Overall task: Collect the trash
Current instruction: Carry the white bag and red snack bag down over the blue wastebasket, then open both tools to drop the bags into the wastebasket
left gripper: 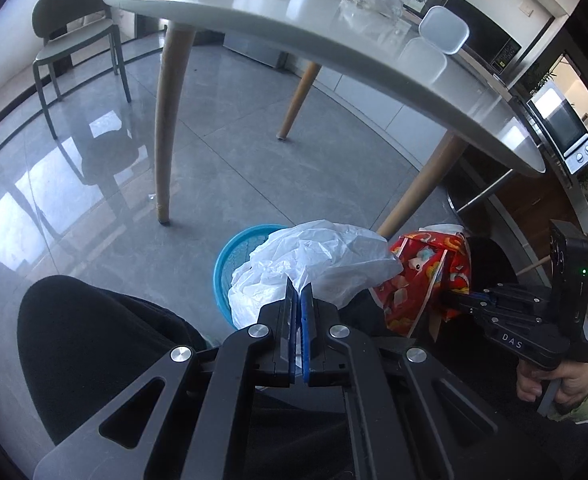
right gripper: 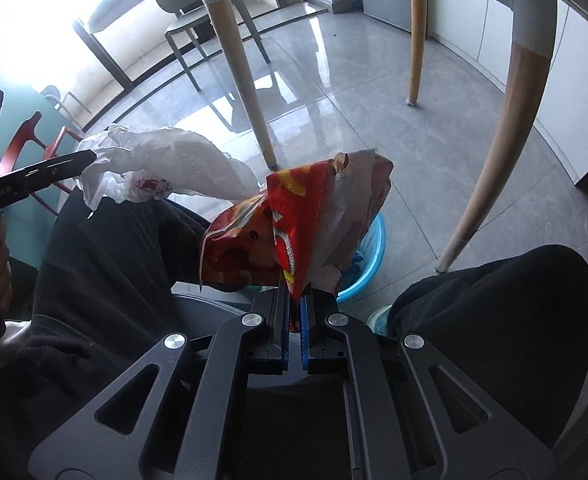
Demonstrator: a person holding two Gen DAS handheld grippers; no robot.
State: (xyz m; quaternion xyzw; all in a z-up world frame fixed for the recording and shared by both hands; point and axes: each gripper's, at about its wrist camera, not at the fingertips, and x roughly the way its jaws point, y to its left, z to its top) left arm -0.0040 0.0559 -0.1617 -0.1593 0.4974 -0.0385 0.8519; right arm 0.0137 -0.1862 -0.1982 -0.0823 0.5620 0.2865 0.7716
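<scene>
Two hand-held grippers, left [left gripper: 299,292] and right [right gripper: 294,300], were clamped on a white plastic bag [left gripper: 314,264] and red snack wrapper [right gripper: 290,224], apparently for dropping into the blue bin [left gripper: 230,256].

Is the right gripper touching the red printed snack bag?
Touching. The right wrist view shows the right gripper shut on the red printed snack bag, its lower edge pinched between the fingers.
</scene>
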